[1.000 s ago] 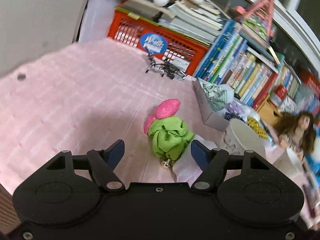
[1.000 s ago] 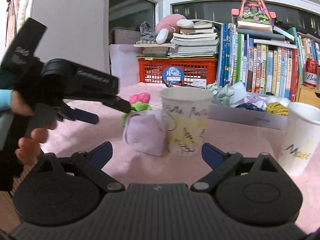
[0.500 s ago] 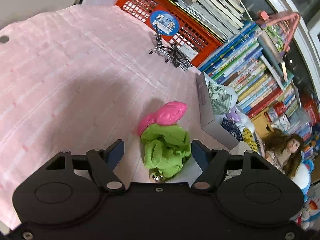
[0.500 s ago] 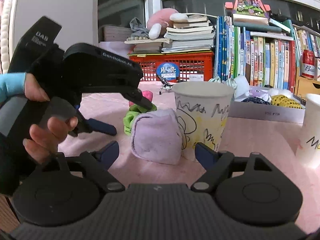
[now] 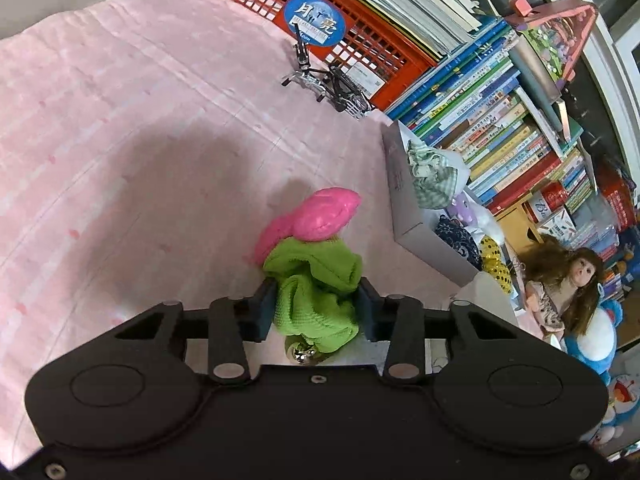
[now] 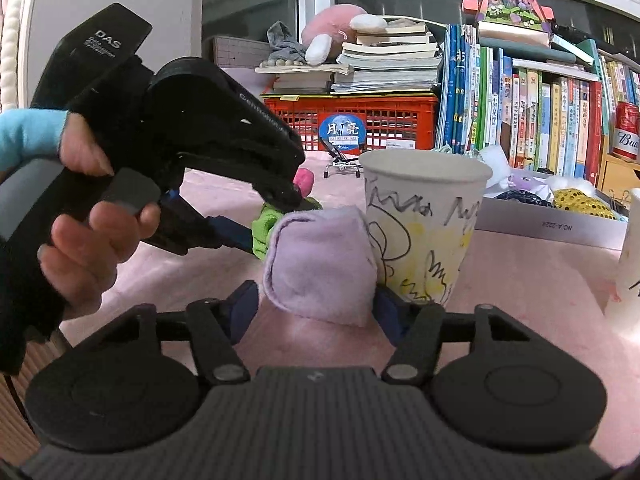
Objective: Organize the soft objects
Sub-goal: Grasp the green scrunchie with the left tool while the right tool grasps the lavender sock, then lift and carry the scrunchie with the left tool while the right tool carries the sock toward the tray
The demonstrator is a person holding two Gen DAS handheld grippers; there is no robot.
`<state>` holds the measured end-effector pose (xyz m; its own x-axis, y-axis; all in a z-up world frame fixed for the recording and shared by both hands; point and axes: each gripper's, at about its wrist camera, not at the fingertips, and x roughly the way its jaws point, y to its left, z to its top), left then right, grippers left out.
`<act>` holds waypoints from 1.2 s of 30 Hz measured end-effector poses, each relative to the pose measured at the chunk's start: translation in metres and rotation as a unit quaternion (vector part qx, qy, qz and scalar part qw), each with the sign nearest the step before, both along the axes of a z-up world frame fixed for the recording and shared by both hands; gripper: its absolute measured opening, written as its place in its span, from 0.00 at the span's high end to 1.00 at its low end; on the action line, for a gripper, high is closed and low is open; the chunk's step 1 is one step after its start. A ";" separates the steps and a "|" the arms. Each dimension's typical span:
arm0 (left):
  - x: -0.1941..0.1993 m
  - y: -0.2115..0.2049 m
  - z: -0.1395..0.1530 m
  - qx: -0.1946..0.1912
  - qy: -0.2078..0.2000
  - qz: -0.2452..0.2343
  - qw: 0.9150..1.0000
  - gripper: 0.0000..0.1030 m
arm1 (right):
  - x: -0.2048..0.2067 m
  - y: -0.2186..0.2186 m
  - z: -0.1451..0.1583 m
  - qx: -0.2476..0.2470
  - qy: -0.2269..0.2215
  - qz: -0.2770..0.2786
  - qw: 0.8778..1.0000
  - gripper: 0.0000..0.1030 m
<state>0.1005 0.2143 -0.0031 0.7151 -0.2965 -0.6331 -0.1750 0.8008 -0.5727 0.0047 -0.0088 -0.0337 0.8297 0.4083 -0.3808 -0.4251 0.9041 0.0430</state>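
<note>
A green ruffled scrunchie (image 5: 316, 276) with a small bell (image 5: 300, 354) lies on the pink cloth, touching a pink soft piece (image 5: 320, 216) behind it. My left gripper (image 5: 316, 308) is closing and its pads press both sides of the scrunchie. From the right wrist, that gripper's tips (image 6: 280, 216) sit on the scrunchie (image 6: 264, 228), with a hand holding the tool. A lilac soft pouch (image 6: 320, 264) leans on a scribbled paper cup (image 6: 424, 220). My right gripper (image 6: 316, 304) is closing around the pouch, with a sliver of gap at the left pad.
A grey box (image 5: 416, 216) holding several soft items stands to the right. A second paper cup (image 6: 630, 260) is at the far right. A red crate (image 6: 360, 116), stacked books and a small metal figure (image 5: 324, 80) line the back. A doll (image 5: 560, 284) sits beyond the box.
The left gripper came forward over the green scrunchie and its jaws closed onto it. The right gripper's jaws narrowed from wide open to just beside the lilac pouch.
</note>
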 end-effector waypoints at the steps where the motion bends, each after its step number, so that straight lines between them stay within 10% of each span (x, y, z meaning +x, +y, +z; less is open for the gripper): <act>1: -0.001 0.000 0.000 0.000 -0.001 0.000 1.000 0.65 | 0.000 0.000 0.000 0.001 0.001 -0.001 1.000 0.40; 18: -0.018 0.003 0.006 0.021 -0.014 0.000 1.000 0.68 | -0.003 -0.008 0.004 0.012 -0.007 0.001 1.000 0.71; 36: -0.045 -0.015 0.018 0.104 -0.040 -0.019 0.994 0.69 | -0.020 -0.023 0.010 0.012 -0.015 0.003 1.000 0.77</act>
<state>0.0551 0.1997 0.0152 0.7567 -0.1935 -0.6244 -0.1018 0.9086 -0.4050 -0.0156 -0.0322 -0.0234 0.8380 0.4230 -0.3447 -0.4329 0.8999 0.0519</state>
